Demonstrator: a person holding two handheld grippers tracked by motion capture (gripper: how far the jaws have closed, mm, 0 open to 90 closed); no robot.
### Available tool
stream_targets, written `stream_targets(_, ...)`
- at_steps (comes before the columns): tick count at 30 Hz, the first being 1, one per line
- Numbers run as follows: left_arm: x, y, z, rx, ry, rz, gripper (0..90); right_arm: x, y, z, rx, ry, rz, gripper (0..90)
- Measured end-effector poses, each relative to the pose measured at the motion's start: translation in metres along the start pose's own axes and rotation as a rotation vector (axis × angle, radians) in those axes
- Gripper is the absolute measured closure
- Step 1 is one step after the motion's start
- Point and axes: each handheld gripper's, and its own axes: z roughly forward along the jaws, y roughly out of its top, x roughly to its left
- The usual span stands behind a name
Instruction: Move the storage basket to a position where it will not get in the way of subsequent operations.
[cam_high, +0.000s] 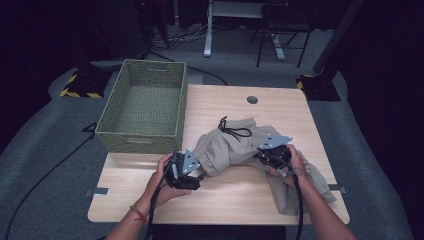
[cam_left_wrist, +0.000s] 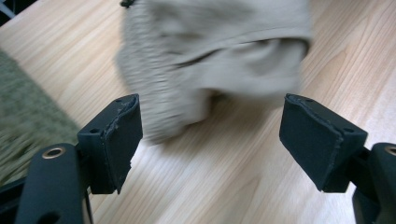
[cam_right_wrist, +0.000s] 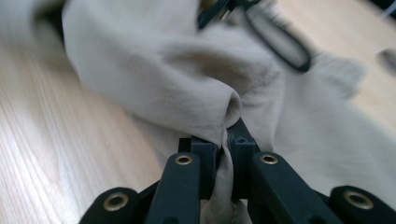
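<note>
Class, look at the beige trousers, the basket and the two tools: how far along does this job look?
Done: the right tool is shut on a fold of the beige trousers. In hand: the left tool stands open just short of the cloth's near edge, touching nothing. Left: the trousers lie crumpled on the table, unfolded, and the green basket holds nothing, so nearly all the work probably remains.

floor: grey carpet (cam_high: 45, 135), black cable trailing across it | furniture: light wooden table top (cam_high: 230, 192) with round grommet hole (cam_high: 252, 100); white desk frame (cam_high: 210, 30) and black chair legs (cam_high: 280, 45) at the back | markings: yellow-black striped base (cam_high: 80, 86) | light: dim, dark surroundings
</note>
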Motion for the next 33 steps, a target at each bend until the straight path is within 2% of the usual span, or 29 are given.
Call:
stream_targets(1, 0.002, 0.0, -0.006, -0.015, -0.001, -0.01, 21.9, -0.002, 0.004, -0.007, -0.017, -0.019, -0.002, 85.8)
stream_targets(3, 0.004, 0.0, -0.017, -0.048, -0.021, -0.036, 22.1, -0.005, 0.015, -0.02, -0.056, -0.027, 0.003, 86.0)
stream_targets(5, 0.001, 0.001, -0.026, -0.072, -0.026, -0.035, 22.1, -0.008, 0.026, -0.031, -0.081, -0.034, 0.007, 85.7)
stream_targets(8, -0.014, 0.005, -0.035, -0.113, -0.088, -0.008, 22.7, -0.011, 0.041, -0.041, -0.091, -0.057, 0.026, 83.0)
stream_targets(9, -0.023, 0.007, -0.035, -0.124, -0.119, 0.021, 22.6, -0.012, 0.045, -0.041, -0.081, -0.066, 0.019, 82.3)
stream_targets(11, -0.038, 0.013, -0.031, -0.128, -0.17, 0.064, 22.7, -0.011, 0.05, -0.039, -0.056, -0.076, 0.009, 81.8)
stream_targets(13, -0.051, 0.02, -0.022, -0.143, -0.235, 0.076, 23.3, -0.012, 0.051, -0.033, -0.032, -0.083, 0.002, 81.2)
stream_targets(14, -0.058, 0.025, -0.015, -0.138, -0.262, 0.095, 23.5, -0.013, 0.051, -0.03, -0.022, -0.082, 0.008, 81.2)
stream_targets(16, -0.072, 0.036, 0.003, -0.122, -0.273, 0.13, 23.6, -0.016, 0.049, -0.024, -0.008, -0.075, 0.028, 80.7)
stream_targets(17, -0.078, 0.042, 0.015, -0.112, -0.267, 0.151, 23.6, -0.019, 0.047, -0.021, -0.004, -0.073, 0.032, 79.8)
stream_targets(19, -0.081, 0.051, 0.034, -0.089, -0.227, 0.153, 23.5, -0.025, 0.043, -0.014, 0.025, -0.067, 0.054, 78.1)
stream_targets(21, -0.075, 0.058, 0.057, -0.072, -0.154, 0.133, 23.5, -0.031, 0.038, -0.007, 0.052, -0.058, 0.074, 77.4)
stream_targets(22, -0.07, 0.061, 0.066, -0.06, -0.139, 0.122, 24.1, -0.034, 0.035, -0.004, 0.072, -0.061, 0.082, 77.2)
stream_targets(23, -0.065, 0.062, 0.072, -0.055, -0.143, 0.107, 26.0, -0.037, 0.032, -0.001, 0.096, -0.062, 0.087, 77.1)
stream_targets(24, -0.059, 0.064, 0.078, -0.045, -0.121, 0.102, 27.5, -0.04, 0.03, 0.002, 0.113, -0.062, 0.091, 77.1)
stream_targets(25, -0.055, 0.064, 0.084, -0.037, -0.081, 0.096, 29.9, -0.044, 0.025, 0.006, 0.132, -0.06, 0.106, 77.2)
stream_targets(27, -0.044, 0.065, 0.089, -0.03, -0.053, 0.07, 40.4, -0.053, 0.016, 0.014, 0.17, -0.039, 0.138, 77.8)
stream_targets(30, -0.031, 0.065, 0.088, -0.032, 0.03, 0.092, 57.9, -0.06, 0.002, 0.025, 0.216, -0.026, 0.142, 78.9)
stream_targets(32, -0.02, 0.066, 0.087, -0.022, 0.066, 0.085, 70.9, -0.062, -0.006, 0.029, 0.225, 0.0, 0.152, 80.1)
stream_targets(33, -0.015, 0.066, 0.086, -0.008, 0.108, 0.098, 75.2, -0.062, -0.01, 0.03, 0.226, 0.014, 0.161, 81.0)
